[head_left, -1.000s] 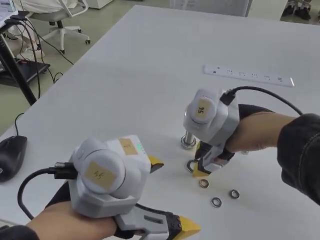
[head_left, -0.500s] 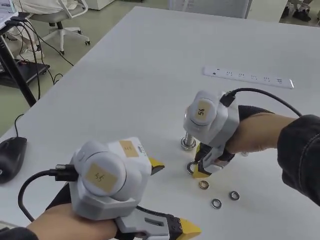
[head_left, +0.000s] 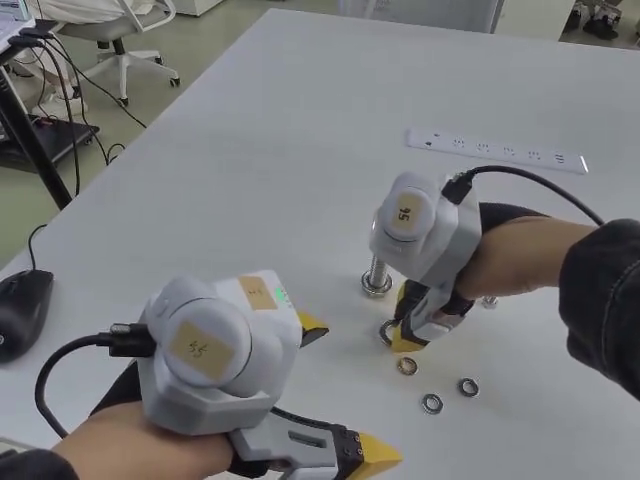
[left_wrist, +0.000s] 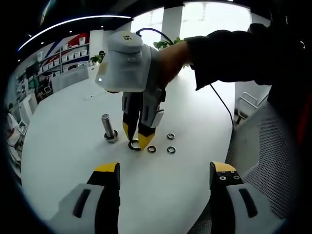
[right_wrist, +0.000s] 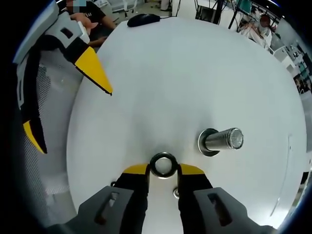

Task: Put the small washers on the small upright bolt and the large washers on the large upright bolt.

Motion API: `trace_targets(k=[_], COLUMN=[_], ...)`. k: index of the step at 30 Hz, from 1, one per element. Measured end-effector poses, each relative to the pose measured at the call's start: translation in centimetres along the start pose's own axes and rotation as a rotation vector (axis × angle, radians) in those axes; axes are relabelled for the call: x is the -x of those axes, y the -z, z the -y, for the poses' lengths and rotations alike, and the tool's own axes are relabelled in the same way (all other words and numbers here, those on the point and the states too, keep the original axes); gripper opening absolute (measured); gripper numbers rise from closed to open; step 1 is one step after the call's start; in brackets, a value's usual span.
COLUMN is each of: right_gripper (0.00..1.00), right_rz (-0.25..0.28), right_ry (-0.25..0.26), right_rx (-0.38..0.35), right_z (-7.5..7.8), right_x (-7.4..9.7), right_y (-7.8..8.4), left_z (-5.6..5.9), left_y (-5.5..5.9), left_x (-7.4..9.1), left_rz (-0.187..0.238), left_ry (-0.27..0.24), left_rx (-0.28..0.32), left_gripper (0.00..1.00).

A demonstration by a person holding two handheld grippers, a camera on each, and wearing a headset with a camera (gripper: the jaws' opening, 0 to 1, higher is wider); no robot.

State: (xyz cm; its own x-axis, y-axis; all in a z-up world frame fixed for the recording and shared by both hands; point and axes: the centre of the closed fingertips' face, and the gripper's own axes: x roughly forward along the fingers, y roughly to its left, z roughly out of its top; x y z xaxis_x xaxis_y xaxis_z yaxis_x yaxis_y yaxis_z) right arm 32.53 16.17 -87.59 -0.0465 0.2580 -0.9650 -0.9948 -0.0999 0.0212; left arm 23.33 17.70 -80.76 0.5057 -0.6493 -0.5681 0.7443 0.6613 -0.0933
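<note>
The right hand-held gripper (right_wrist: 163, 170) has its yellow-tipped jaws drawn narrow onto a large washer (right_wrist: 153, 165), pinching the ring by its outer edge. The washer lies flat, level with the white surface (right_wrist: 161, 83), with its hole facing up along the jaws. Whether it rests on the surface or hangs just above it cannot be told. In the left gripper view this same hand-held gripper (left_wrist: 136, 140) points steeply down, with the washer (left_wrist: 133, 145) a dark ring at its tips.

Just beside the washer, and apart from it, the large bolt (right_wrist: 222, 140) stands head down with its threaded shank straight up. A dark ring at its foot may be its head or a washer; this is hard to make out. In the head view the gripper's body covers the top of the bolt (head_left: 377, 275).

A small washer (head_left: 407, 367) lies flat close to the tips, with a second washer (head_left: 432, 404) and a third washer (head_left: 468, 387) near it. A small metal piece (head_left: 489, 301) shows beside the person's right hand, mostly covered and too small to name.

The left hand-held gripper (left_wrist: 165, 168) has its jaws spread wide and holds nothing, well apart from the washers. A power strip (head_left: 497, 152) lies far across the surface, and a computer mouse (head_left: 22, 310) sits at its left edge.
</note>
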Motion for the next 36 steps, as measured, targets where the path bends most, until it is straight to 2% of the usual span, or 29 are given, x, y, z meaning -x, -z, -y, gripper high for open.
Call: trace_targets(k=[7, 16, 25, 36], right_gripper=[0.23, 0.23, 0.23, 0.23], right_rz=[-0.005, -0.010, 0.000, -0.017], right_ry=[0.001, 0.006, 0.021, 0.059], right_rx=[-0.004, -0.017, -0.028, -0.007], right_z=[0.0, 0.3, 0.3, 0.9], right_x=[0.4, 1.9, 4.0, 7.2], right_y=[0.2, 0.6, 0.8, 0.4], left_z=[0.0, 0.1, 0.1, 0.1], left_y=[0.1, 0.0, 0.0, -0.1], left_x=[0.0, 0.0, -0.1, 0.0], left_rz=[-0.001, -0.001, -0.001, 0.005], left_ry=[0.002, 0.005, 0.007, 0.008], left_rx=[0.000, -0.001, -0.005, -0.006], left_gripper=[0.74, 0.75, 0.74, 0.75])
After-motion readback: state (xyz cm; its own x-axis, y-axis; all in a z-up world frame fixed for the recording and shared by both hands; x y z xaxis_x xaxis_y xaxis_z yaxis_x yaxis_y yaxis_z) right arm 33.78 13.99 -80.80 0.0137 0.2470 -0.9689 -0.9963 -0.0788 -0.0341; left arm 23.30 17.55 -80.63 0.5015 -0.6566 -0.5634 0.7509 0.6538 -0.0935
